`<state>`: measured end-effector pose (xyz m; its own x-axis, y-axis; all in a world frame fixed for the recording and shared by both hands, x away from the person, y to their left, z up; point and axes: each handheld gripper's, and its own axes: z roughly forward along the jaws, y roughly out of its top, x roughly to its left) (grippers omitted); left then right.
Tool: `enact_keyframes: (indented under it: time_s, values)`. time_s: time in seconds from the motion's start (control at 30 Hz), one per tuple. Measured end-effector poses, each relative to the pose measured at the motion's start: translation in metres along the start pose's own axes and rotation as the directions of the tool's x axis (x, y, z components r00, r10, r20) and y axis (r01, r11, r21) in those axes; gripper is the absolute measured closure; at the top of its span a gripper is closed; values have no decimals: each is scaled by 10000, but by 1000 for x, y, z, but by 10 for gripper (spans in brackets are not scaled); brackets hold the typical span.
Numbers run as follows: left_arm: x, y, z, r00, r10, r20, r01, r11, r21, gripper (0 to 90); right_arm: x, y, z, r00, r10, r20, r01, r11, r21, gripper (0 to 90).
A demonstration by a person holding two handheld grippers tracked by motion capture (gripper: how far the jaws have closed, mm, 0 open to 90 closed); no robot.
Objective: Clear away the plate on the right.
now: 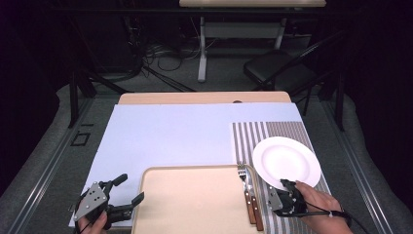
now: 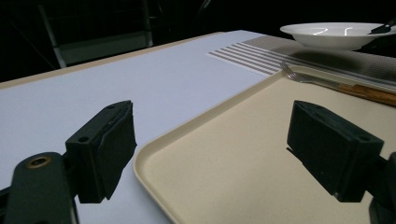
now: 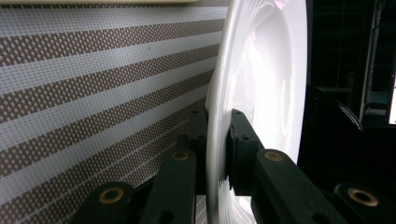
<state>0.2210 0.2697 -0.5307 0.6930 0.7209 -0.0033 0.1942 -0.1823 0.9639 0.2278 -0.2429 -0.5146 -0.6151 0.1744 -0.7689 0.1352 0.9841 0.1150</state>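
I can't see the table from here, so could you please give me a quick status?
Right hand-held gripper shut on white plate rim. Left hand-held gripper open at beige tray corner. Fork and knife beside plate.

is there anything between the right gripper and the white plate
Nothing visible: the right gripper has its fingers already shut on the near rim of the white plate, one on each side of the rim, over the striped placemat.

The high view looks forward and down over the table [image 1: 160, 134]. The left gripper view skims low across the tray [image 2: 224, 154] toward the plate [image 2: 334, 35] at 2 o'clock; the right gripper view presses against that plate's rim.
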Motion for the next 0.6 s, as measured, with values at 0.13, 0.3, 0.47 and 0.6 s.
enact_keyframes:
  time_s: [0.13,0.3,0.47,0.6]
  values:
    - [0,0,1,10000,-14,-10,14,10000,-21,157,-1,0,-9,10000,-1,75,1,10000,-74,821]
    - [0,0,0,10000,-14,14,14,10000,-10,157,-3,0,-20,10000,-29,14,30,9999,-128,819]
    - [0,0,0,10000,-48,-27,48,10000,-19,157,-5,-1,-28,9999,-91,53,91,9999,-110,819]
    - [0,0,0,10000,-40,-19,40,10000,-19,157,-5,-2,-31,9999,-70,104,71,9999,-117,819]
